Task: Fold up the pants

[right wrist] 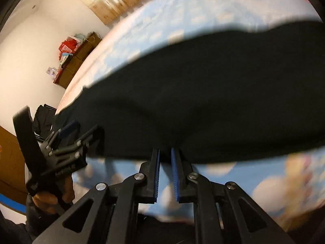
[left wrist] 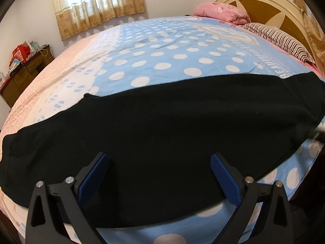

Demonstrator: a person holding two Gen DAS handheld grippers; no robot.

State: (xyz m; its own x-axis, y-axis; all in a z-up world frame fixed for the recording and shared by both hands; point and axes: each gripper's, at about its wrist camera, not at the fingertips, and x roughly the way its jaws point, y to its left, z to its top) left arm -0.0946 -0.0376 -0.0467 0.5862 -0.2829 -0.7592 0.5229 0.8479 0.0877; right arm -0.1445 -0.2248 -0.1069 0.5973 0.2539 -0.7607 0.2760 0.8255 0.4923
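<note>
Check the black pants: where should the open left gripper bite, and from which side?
Take the black pants at their near long edge, coming in low from the bed's near side. They lie flat across the polka-dot bedsheet, so only the edge offers a lip. The left gripper hangs open over that edge; the right gripper looks nearly shut at the same edge.

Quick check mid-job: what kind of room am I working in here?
A home bedroom, most likely. The black pants lie on a bed with a polka-dot blanket, pillows against a headboard, and a curtained window.
</note>
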